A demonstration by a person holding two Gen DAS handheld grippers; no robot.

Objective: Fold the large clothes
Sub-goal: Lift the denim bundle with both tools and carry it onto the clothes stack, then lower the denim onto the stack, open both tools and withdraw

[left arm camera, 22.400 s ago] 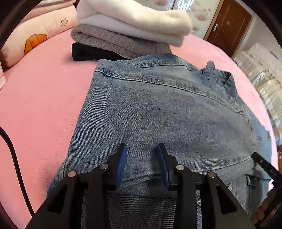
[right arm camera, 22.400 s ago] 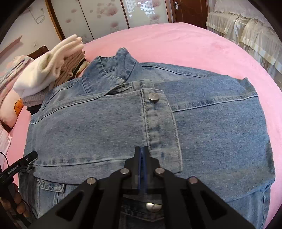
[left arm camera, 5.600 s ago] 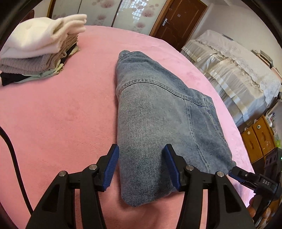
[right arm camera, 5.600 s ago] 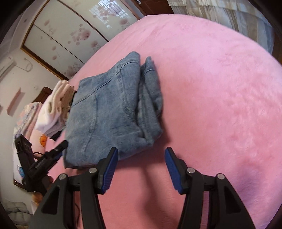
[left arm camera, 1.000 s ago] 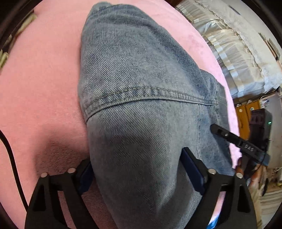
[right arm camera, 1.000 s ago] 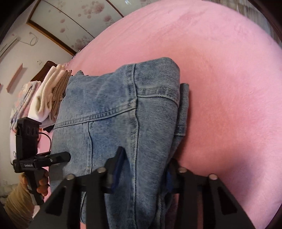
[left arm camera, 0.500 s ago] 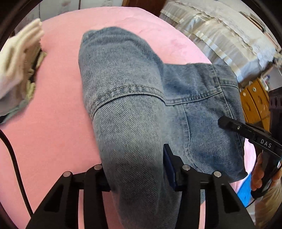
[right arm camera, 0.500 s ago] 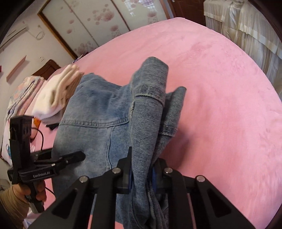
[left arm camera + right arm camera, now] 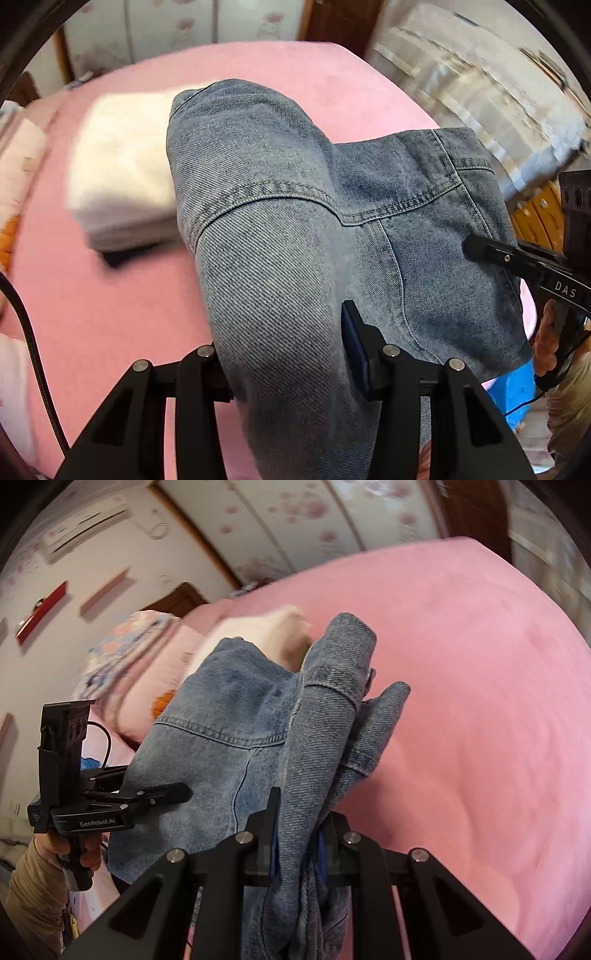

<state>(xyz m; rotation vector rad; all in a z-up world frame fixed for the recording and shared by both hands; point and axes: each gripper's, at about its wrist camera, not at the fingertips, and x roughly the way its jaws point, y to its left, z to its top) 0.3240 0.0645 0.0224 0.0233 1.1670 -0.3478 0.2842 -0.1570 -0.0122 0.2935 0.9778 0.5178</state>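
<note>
A: Denim, folded thick, hangs in the air above the pink bed (image 9: pixel 92 314) — why does the person hold the denim jacket (image 9: pixel 280 229) at two ends rather than one?

B: A bundle this heavy would likely sag open from a single grip. The left tool (image 9: pixel 284 350) is clamped on one end of the fold, its pads squeezing the doubled cloth between them. The right tool (image 9: pixel 297 845) is pinched shut on the other end, where several layers and a cuff bunch together.

A: So the span between them stays flat?

B: Roughly. In the right wrist view the jacket stretches from that tool across to the left one, with loose edges drooping below.

A: And the white pile behind it?

B: That is a stack of folded clothes (image 9: pixel 122 184), sitting on the bed beyond the jacket. Judging by the task, the jacket seems headed there, which would explain lifting it clear of the bedding instead of dragging it.

A: Anything that could go wrong?

B: The bunched layers in the right tool look uneven; if one slips, the fold could spill open on landing.
</note>
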